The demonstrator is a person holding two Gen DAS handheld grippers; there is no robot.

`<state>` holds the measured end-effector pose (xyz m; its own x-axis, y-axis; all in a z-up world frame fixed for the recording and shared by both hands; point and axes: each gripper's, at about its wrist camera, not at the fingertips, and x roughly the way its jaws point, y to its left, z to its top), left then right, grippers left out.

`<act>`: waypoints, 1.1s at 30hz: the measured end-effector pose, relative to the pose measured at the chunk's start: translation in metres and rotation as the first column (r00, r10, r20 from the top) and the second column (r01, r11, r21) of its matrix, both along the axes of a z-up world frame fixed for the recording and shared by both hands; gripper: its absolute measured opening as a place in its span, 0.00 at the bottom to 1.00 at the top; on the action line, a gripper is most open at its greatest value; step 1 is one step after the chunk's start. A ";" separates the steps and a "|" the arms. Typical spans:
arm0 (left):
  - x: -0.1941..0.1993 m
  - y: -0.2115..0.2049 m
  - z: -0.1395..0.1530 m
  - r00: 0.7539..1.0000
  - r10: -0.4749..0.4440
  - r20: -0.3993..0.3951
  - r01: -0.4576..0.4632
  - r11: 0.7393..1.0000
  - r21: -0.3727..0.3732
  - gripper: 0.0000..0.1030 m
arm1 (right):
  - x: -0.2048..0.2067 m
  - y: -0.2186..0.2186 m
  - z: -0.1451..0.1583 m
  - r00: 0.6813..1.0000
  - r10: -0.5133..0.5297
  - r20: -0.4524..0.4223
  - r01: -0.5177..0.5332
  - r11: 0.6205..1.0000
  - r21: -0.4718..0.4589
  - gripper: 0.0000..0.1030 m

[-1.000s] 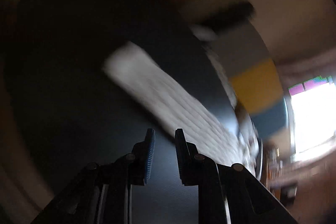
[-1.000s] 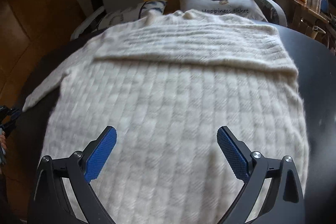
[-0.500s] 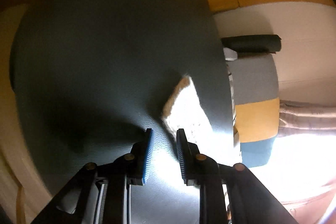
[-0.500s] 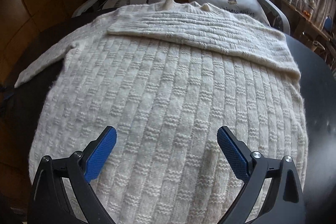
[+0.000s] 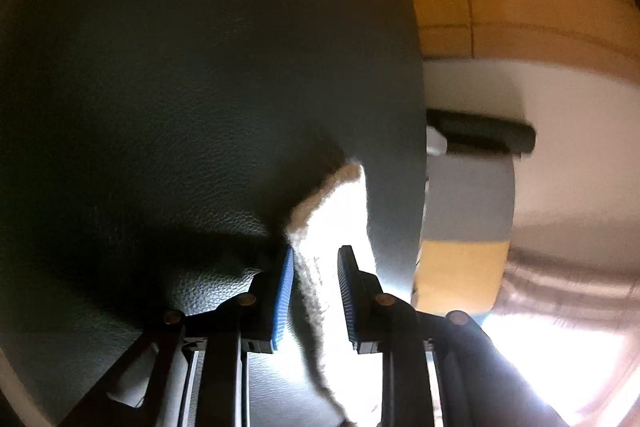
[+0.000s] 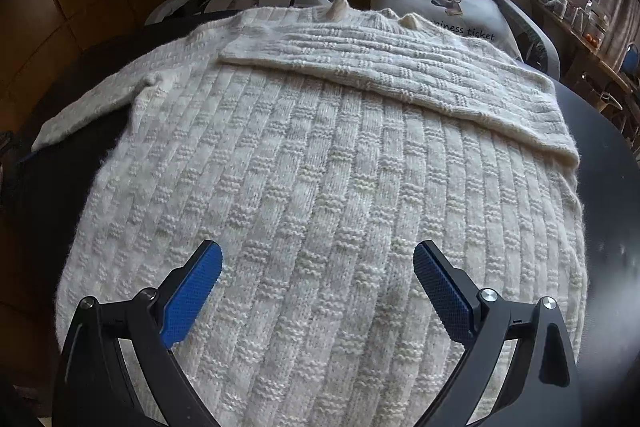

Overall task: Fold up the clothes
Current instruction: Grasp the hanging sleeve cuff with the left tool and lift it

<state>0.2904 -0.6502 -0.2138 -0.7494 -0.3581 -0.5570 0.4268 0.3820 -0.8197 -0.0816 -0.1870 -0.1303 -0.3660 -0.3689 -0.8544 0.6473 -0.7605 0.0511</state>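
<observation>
Sweater [image 6: 320, 187] spread flat across the dark bench [image 6: 608, 211], cream knit, collar toward the far edge beside the cushions [image 6: 440, 3]; one sleeve [image 6: 400, 75] already folded across the chest near that far edge, the other sleeve [image 6: 92, 107] stretched out toward the left edge. Left hand-held gripper [image 5: 314, 263] narrowed around that sleeve's cuff end [image 5: 332, 211], pads on either side of the knit, whether truly pinching not quite settled from this view. Right hand-held gripper [image 6: 318, 267] spread wide, hovering over the lower body of the knit, holding nothing. Likely step: carrying the outstretched sleeve in over the body. Best done with a firm bite on the cuff, lifted just off the bench, swept across to lie parallel to the folded one, the free gripper ready to pin the shoulder against dragging. Bare bench to the left of the cuff and along the right edge; little spare at the far edge, collar lying close to it.
</observation>
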 end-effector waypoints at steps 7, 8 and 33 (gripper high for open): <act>-0.002 -0.001 0.003 0.991 0.129 0.028 -0.130 0.991 0.043 0.21 | -0.001 0.005 -0.004 1.000 -0.004 0.014 0.004 1.000 -0.002 0.95; -0.003 -0.003 0.003 0.990 0.136 0.036 -0.137 0.990 0.039 0.21 | -0.001 0.006 -0.004 1.000 -0.006 0.014 0.006 1.000 -0.004 0.95; -0.060 -0.007 0.082 0.997 -0.064 0.045 0.074 0.960 -0.271 0.06 | -0.025 0.033 -0.009 0.988 -0.101 0.114 0.113 0.988 -0.102 0.96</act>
